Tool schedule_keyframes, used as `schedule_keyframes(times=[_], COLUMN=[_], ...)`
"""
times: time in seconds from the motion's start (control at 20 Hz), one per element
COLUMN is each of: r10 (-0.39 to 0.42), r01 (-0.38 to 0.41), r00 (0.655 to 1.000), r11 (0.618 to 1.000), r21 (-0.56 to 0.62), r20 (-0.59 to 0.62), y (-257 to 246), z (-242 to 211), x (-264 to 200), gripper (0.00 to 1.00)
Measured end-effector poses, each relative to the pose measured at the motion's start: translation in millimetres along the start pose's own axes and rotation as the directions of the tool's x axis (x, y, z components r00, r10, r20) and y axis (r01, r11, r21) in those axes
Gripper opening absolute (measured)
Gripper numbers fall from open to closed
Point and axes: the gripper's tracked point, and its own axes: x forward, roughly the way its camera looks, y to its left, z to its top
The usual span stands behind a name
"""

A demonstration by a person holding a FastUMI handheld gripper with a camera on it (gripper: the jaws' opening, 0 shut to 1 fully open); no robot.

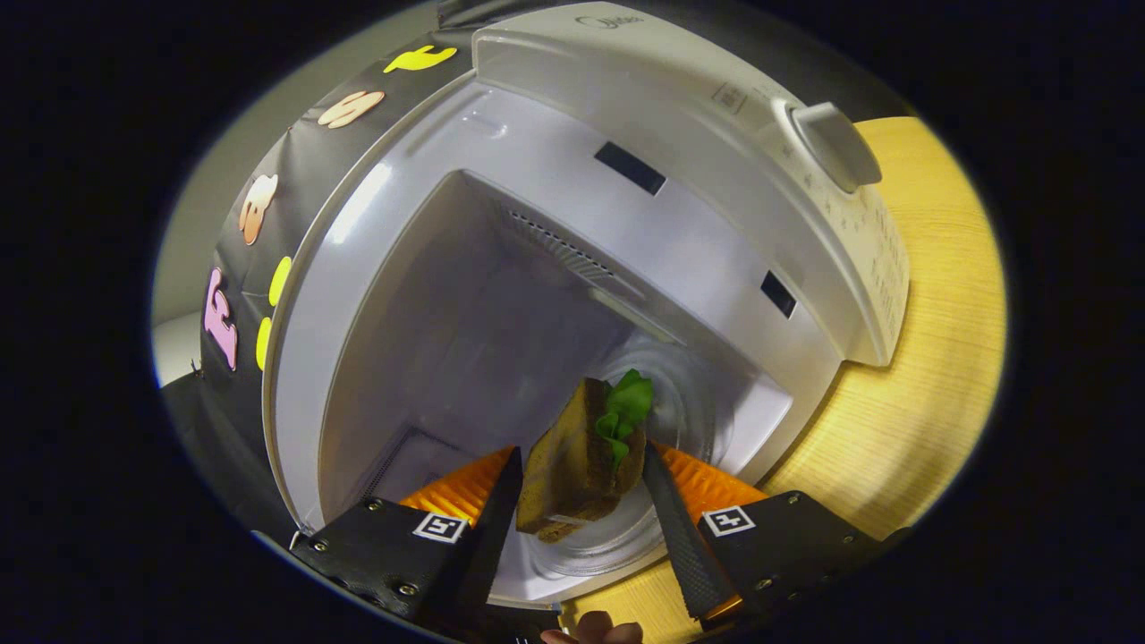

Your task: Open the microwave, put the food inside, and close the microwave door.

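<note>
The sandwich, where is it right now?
In the gripper view, the sandwich sits between the gripper fingers, which appear shut on it, over the glass turntable inside the open microwave.

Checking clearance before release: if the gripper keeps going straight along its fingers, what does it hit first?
The gripper, shut on the sandwich, points into the open microwave; likely first the glass turntable, then the back wall. Depth is unclear.
</note>
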Motion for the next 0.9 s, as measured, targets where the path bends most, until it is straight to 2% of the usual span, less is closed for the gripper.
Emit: schedule_keyframes(times=[0.3,0.5,0.7,0.9], r10=[0.014,0.034,0.086,0.139], r01=[-0.014,-0.034,-0.075,-0.11], r00=[1.0,0.999,0.996,0.99], r11=[0.998,0.986,0.93,0.842], r21=[-0.063,-0.165,-0.36,-0.528], r20=[-0.001,-0.004,0.015,0.015], y=[-15,-7,8,18], z=[6,7,13,18], x=[-28,-59,-105,-154], gripper=[0.81,0.81,0.8,0.8])
